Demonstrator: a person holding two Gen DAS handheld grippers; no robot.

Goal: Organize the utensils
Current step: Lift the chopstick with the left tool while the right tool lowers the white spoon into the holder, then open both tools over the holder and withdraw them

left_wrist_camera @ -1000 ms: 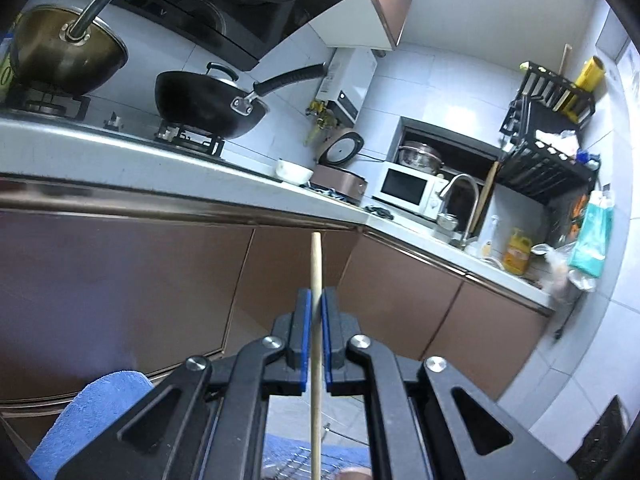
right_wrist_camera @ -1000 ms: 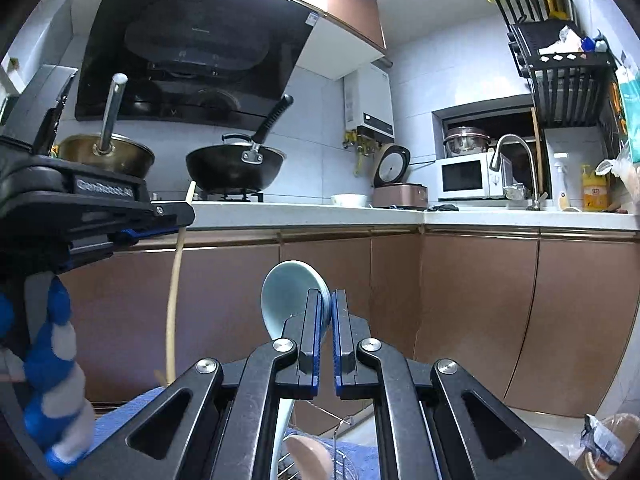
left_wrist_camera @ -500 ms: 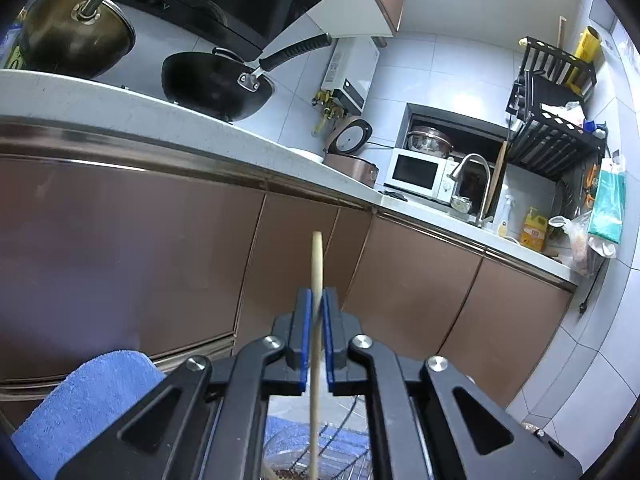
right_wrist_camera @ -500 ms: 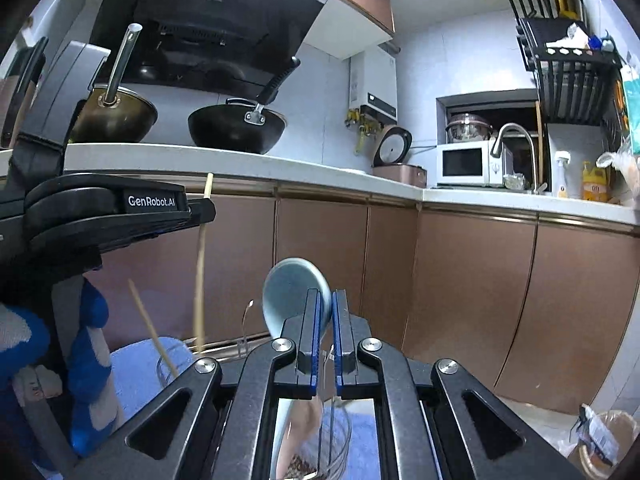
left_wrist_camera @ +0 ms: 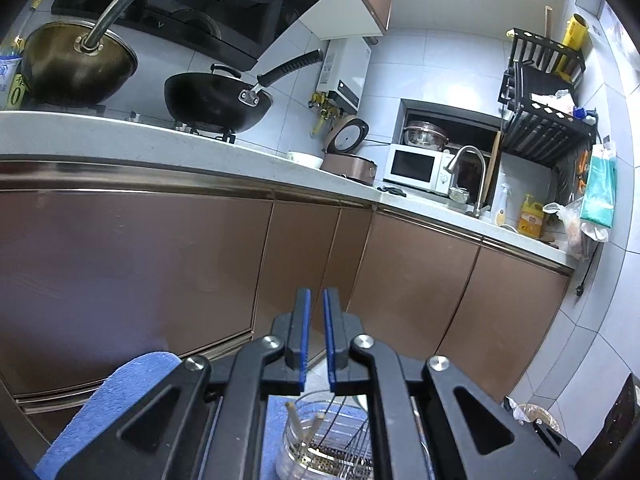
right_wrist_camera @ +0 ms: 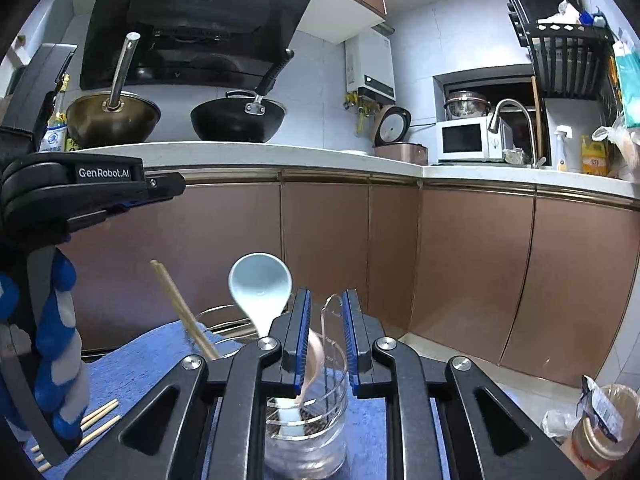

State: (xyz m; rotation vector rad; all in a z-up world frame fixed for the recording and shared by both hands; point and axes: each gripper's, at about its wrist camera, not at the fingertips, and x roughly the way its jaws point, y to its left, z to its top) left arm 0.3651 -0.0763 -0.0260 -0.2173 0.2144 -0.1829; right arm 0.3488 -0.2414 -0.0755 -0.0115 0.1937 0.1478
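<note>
My right hand-held gripper (right_wrist_camera: 325,336) has its jaws opening, a narrow gap between the blue pads (right_wrist_camera: 301,338) with nothing pressed between them; the pale blue spoon (right_wrist_camera: 260,292) stands just to the left of the left pad, its bowl up and its handle down inside the clear glass cup (right_wrist_camera: 308,420) directly below my fingers. A pinkish spoon (right_wrist_camera: 314,356) leans in that same cup. Left of it, a second clear glass cup (right_wrist_camera: 218,320) holds a pair of wooden chopsticks (right_wrist_camera: 182,308) tilting up and to the left. My left hand-held gripper (left_wrist_camera: 314,336) sits nearly closed, only a thin slit between its pads and nothing in it; below it I see the chopstick tips in their cup (left_wrist_camera: 320,440). In the right view that gripper (right_wrist_camera: 160,190) reaches in from the left, carried by a hand in a blue and white glove (right_wrist_camera: 56,360). Both cups stand on a blue towel (right_wrist_camera: 132,364) covering the desk, and more chopsticks (right_wrist_camera: 96,420) lie loose at its near left. Beyond are brown cabinet doors (right_wrist_camera: 460,272), then the far counter with a brass wok (right_wrist_camera: 114,116), a black wok (right_wrist_camera: 238,118) and a white microwave (right_wrist_camera: 466,140).
</note>
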